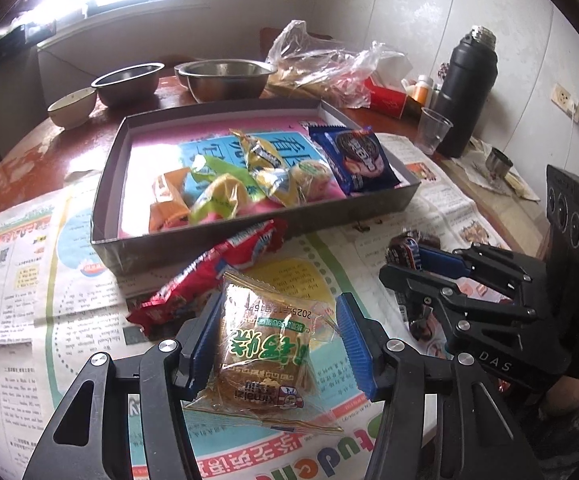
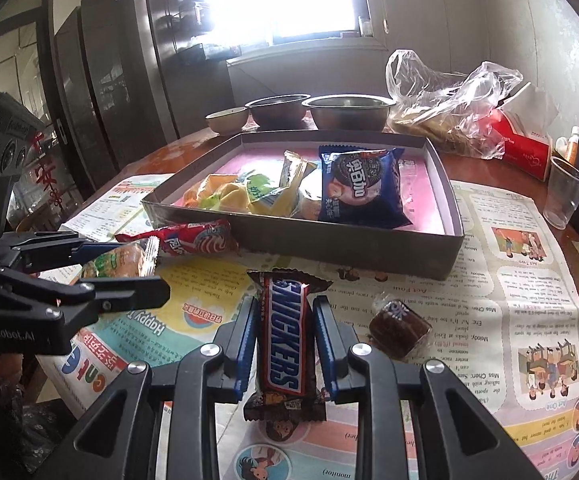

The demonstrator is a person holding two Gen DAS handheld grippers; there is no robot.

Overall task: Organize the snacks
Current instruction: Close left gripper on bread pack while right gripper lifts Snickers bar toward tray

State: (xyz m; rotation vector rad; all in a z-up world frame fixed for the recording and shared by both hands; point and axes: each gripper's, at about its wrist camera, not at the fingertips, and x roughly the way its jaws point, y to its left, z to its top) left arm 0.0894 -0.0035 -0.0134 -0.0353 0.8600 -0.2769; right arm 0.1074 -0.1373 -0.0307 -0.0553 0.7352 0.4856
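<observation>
My left gripper [image 1: 279, 304] is shut on a clear-wrapped brown cake packet [image 1: 265, 356], held just above the newspaper. From the right wrist view the same gripper [image 2: 137, 268] shows at the left with the cake packet [image 2: 117, 260] between its fingers. My right gripper [image 2: 285, 308] is shut on a Snickers bar [image 2: 283, 340] that stands upright in the pads. A grey shallow box [image 1: 249, 236] behind both holds a blue cookie packet [image 1: 357, 160] and several yellow, green and orange snacks. A red packet [image 1: 217, 268] lies against the box's front wall.
A small dark wrapped snack [image 2: 399, 328] lies on the newspaper [image 2: 521, 280] right of the Snickers. Behind the box stand two steel bowls [image 1: 225, 76], a small bowl [image 1: 71, 108], a plastic bag [image 1: 329, 60], a red tissue box [image 1: 387, 96], a plastic cup [image 1: 431, 130] and a black flask [image 1: 467, 92].
</observation>
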